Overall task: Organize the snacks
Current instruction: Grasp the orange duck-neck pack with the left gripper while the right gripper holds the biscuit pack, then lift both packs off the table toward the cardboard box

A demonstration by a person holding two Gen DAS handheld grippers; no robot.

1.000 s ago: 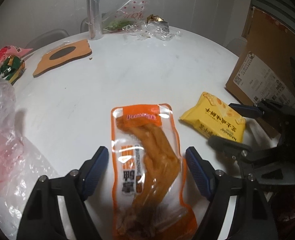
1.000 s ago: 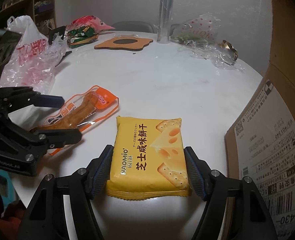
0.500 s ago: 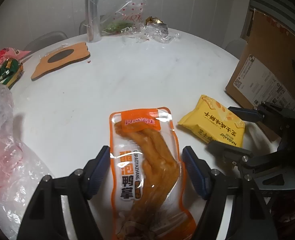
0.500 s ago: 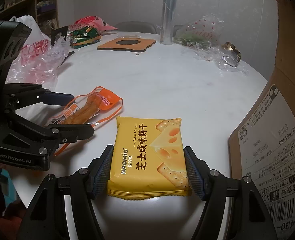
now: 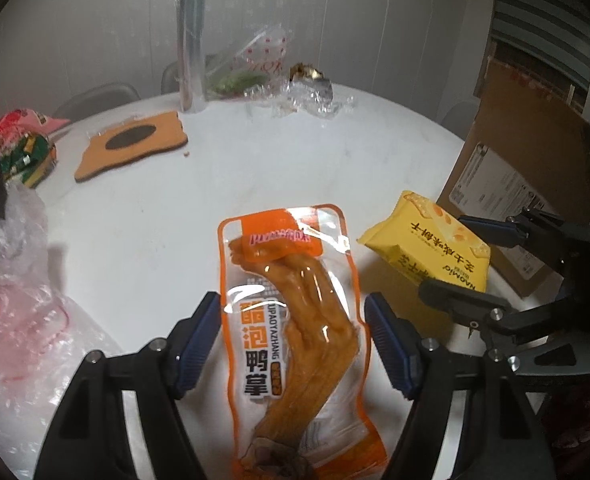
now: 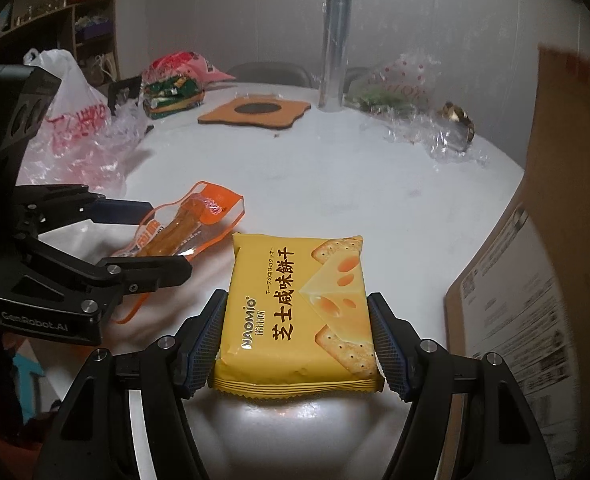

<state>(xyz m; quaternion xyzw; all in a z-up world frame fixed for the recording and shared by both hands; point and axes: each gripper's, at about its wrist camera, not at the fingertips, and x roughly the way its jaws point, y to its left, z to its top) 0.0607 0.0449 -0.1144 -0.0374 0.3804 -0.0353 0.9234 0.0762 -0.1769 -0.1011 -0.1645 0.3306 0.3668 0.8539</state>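
On a white table (image 5: 143,216), the left gripper (image 5: 293,340) clamps an orange pouch (image 5: 291,320); beside it, the right gripper (image 6: 297,336) clamps a yellow cracker pack (image 6: 299,308).

Two close wrist views angled down, sharing table (image 5: 143,216)

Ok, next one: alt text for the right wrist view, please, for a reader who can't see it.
The right gripper clamps a yellow cheese-cracker packet by its two sides, lifted just off a round white table. To its left, the left gripper brackets an orange-edged clear snack pouch; a brown cardboard box stands at the right.
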